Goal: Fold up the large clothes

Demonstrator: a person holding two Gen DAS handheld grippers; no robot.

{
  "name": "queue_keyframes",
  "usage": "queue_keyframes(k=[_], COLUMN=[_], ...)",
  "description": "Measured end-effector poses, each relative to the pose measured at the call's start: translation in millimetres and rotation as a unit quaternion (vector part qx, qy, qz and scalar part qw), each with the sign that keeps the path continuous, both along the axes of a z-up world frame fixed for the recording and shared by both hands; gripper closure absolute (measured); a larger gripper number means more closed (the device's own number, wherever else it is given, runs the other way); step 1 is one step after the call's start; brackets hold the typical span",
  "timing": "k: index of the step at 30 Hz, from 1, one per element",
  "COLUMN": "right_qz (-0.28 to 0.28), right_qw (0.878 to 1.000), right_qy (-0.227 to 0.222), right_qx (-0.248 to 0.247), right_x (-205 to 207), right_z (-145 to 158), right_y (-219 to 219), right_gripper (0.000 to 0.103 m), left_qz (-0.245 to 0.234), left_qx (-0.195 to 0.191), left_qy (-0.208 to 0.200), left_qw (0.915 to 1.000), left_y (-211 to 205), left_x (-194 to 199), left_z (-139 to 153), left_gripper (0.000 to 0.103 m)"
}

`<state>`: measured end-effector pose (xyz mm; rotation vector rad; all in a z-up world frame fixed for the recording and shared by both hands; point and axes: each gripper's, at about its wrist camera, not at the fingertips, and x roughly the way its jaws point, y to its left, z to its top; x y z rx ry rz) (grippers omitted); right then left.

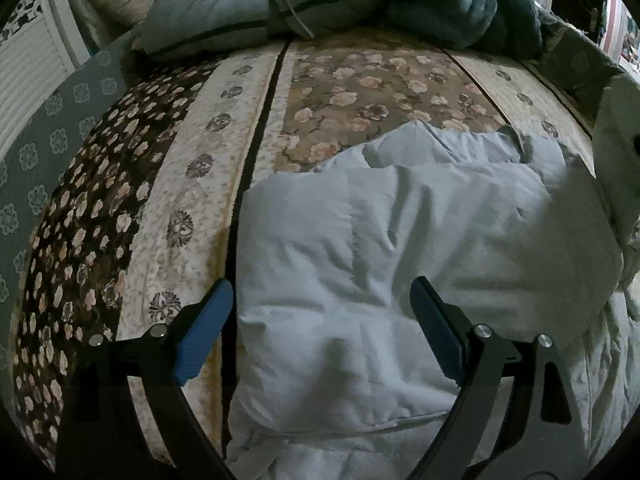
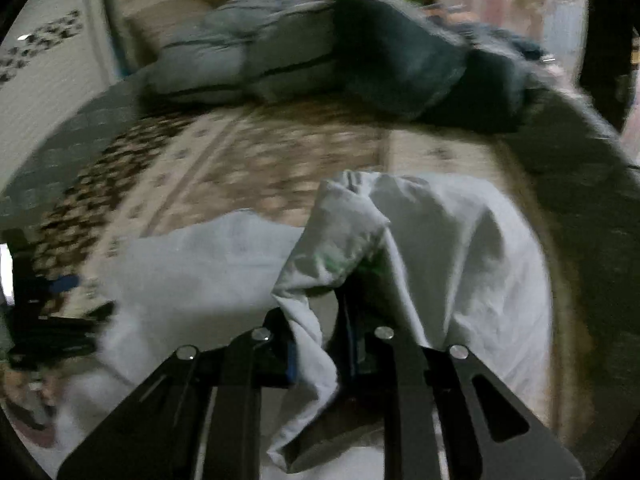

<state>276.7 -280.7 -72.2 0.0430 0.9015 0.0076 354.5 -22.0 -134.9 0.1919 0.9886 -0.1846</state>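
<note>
A pale blue-white garment (image 1: 400, 220) lies rumpled on the floral bedspread (image 1: 340, 92), partly folded over itself. My left gripper (image 1: 320, 284) hovers just above its near part, jaws wide open, blue pads (image 1: 204, 328) clear of the cloth. In the right wrist view the picture is blurred. There my right gripper (image 2: 320, 320) is shut on a bunched edge of the garment (image 2: 460, 240), which rises in a peak over the fingers and hides their tips. The left gripper (image 2: 60, 312) shows dimly at that view's left edge.
Grey-blue folded bedding (image 1: 240, 8) and a dark blanket (image 1: 440, 0) are piled at the far end of the bed. A white slatted panel (image 1: 24, 80) stands to the left. The bed's right edge (image 2: 580, 200) drops off beside the garment.
</note>
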Motion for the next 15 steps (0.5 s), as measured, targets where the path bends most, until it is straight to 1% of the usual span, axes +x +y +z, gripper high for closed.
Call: queue_keyframes(k=[3, 6, 9, 11, 13, 15], right_qz=[0.031, 0.046, 0.041, 0.042, 0.043, 0.043], right_qw=[0.999, 0.998, 0.997, 0.996, 0.995, 0.995], right_qy=[0.014, 0.035, 0.058, 0.073, 0.081, 0.085], right_qx=[0.016, 0.000, -0.026, -0.033, -0.034, -0.032], right_x=[9, 18, 23, 25, 24, 22], right_z=[-11, -35, -59, -73, -79, -80], right_y=[36, 65, 76, 78, 77, 74], right_gripper=[0.087, 0.087, 0.087, 0.087, 0.086, 0.084], left_qz=[0.000, 0.006, 0.013, 0.016, 0.019, 0.021], left_qx=[-0.010, -0.012, -0.014, -0.015, -0.015, -0.017], left_qy=[0.000, -0.006, -0.002, 0.003, 0.005, 0.007], left_qw=[0.9999, 0.9999, 0.9998, 0.9998, 0.9997, 0.9996], left_y=[7, 13, 18, 19, 20, 21], left_x=[0, 1, 3, 6, 8, 9], left_z=[4, 7, 5, 2, 1, -1], left_gripper=[0.013, 0.013, 0.013, 0.013, 0.013, 0.013])
